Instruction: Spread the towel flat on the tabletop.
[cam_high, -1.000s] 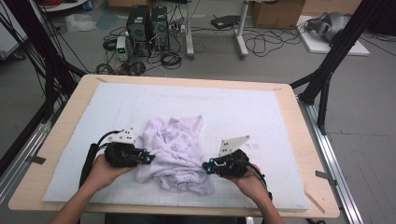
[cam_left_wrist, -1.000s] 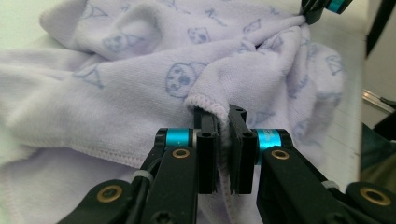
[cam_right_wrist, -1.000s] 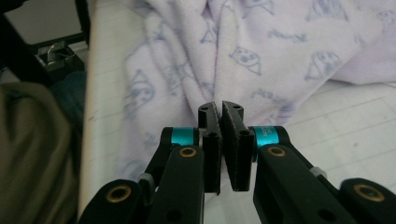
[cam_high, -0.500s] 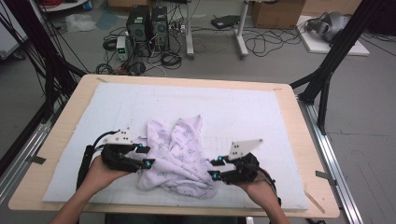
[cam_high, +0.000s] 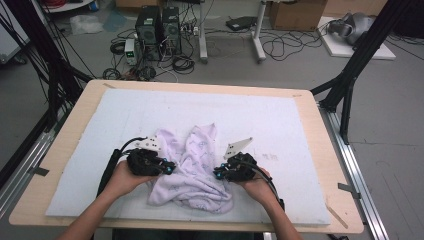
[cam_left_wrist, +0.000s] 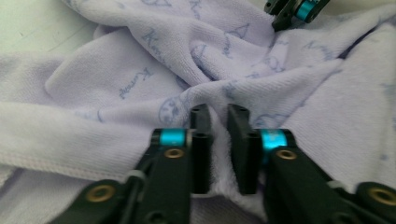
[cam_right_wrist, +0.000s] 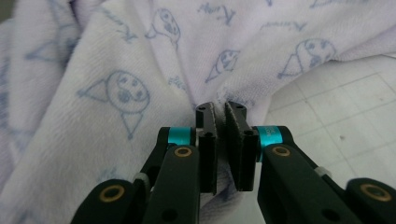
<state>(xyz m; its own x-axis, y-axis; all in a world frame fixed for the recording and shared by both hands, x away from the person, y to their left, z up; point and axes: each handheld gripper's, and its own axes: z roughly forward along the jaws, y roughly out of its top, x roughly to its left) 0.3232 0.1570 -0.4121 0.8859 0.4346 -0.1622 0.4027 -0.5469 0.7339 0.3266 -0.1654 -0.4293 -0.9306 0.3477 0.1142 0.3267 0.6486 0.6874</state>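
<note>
A crumpled pale lilac towel (cam_high: 192, 170) with blue cartoon prints lies on the near middle of the white mat. My left gripper (cam_high: 170, 169) is at its left side and my right gripper (cam_high: 218, 174) at its right, both pointing inward. In the left gripper view the left gripper (cam_left_wrist: 219, 114) has just been closing and pinches a ridge of the towel (cam_left_wrist: 140, 70); the other gripper's tip (cam_left_wrist: 294, 9) shows across the cloth. In the right gripper view the right gripper (cam_right_wrist: 220, 109) has also just been closing, with a fold of the towel (cam_right_wrist: 116, 70) between its pads.
The white mat (cam_high: 280, 125) covers most of the wooden table (cam_high: 330, 150). Beyond the table's far edge are computer cases (cam_high: 160, 25) and loose cables on the floor. Black frame legs (cam_high: 350, 70) stand at both sides.
Both grippers opened, shifted inward along the towel and shut on it again. The towel is bunched tighter between them, with a flap now sticking up toward the far side.
</note>
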